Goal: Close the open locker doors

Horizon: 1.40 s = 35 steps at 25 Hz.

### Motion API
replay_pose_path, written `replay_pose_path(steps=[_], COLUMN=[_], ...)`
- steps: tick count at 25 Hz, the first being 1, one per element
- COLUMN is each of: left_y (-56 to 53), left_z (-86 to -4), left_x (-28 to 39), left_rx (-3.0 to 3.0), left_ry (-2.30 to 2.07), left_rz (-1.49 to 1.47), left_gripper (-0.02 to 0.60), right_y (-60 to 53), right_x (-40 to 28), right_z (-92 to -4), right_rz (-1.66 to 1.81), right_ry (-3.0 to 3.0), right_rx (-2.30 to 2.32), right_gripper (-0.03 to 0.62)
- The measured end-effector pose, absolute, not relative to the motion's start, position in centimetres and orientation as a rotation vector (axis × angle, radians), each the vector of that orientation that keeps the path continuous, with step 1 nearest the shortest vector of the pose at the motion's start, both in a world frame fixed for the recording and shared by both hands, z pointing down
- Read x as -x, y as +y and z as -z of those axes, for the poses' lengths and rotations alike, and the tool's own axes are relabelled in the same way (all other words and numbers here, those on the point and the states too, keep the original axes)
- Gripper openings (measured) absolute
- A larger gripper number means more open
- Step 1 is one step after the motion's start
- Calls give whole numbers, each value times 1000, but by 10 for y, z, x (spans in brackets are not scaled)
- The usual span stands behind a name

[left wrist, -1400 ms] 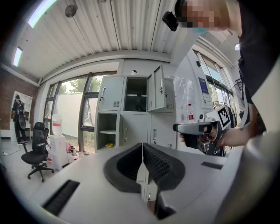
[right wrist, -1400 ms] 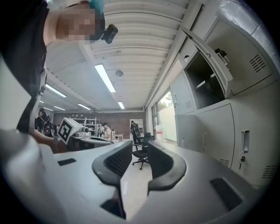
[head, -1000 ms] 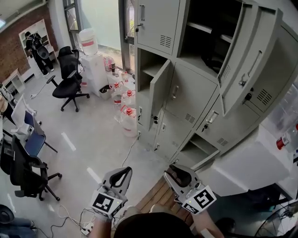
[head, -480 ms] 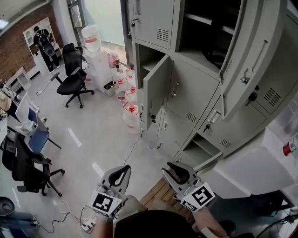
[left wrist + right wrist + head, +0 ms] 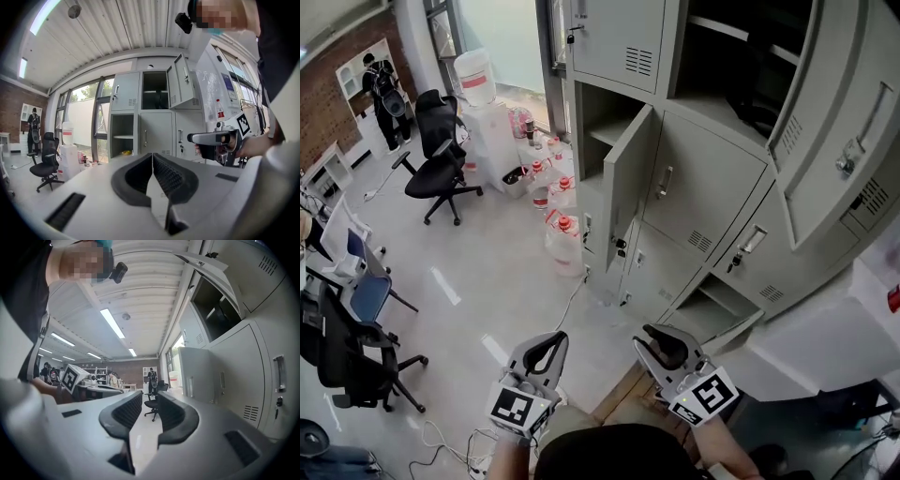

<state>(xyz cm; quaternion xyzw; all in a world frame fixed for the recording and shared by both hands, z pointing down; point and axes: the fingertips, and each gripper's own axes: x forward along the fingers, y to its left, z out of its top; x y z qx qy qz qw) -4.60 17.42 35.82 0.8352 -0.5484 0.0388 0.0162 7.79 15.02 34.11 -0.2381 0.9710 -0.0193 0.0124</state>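
Lockers (image 5: pixel 703 187) sit closer than 1 s ago as both grippers ride low & level toward them, left gripper (image 5: pixel 549 339) pads pressed together, right gripper (image 5: pixel 649 335) pads slightly apart on nothing, prob. to shove the ajar mid door (image 5: pixel 623 183), well ahead.

Shows a bank of lockers (image 5: pixel 703 187) along the right edge of the floor (image 5: pixel 487 281). Places one swung-out door (image 5: pixel 623 183) at its left column, another (image 5: pixel 834 141) high at the right, a third (image 5: pixel 733 330) low down. Sets water bottles (image 5: pixel 562 234) on the floor just left of the lockers, a water dispenser (image 5: pixel 478 94) behind them, an office chair (image 5: pixel 436 159) further left. Brings the left gripper (image 5: pixel 551 339) and right gripper (image 5: pixel 649 336) side by side in front.
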Motion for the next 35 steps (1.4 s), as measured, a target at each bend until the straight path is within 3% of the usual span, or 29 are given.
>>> replay_pose_path(steps=[8, 21, 35], left_y=[128, 102, 53], left_z=[-385, -400, -417], left_x=[135, 257, 258], left_rx=[-2682, -2728, -2741], left_ry=[-1675, -1561, -1466], left_rz=[-220, -145, -121], left_gripper=[8, 8, 8], right_y=[106, 75, 37], right_x=[8, 126, 115], right_z=[-377, -388, -398], right_rz=[60, 65, 95], right_ry=[3009, 2978, 2935], right_rx=[858, 1016, 1152], right_gripper=[87, 75, 75])
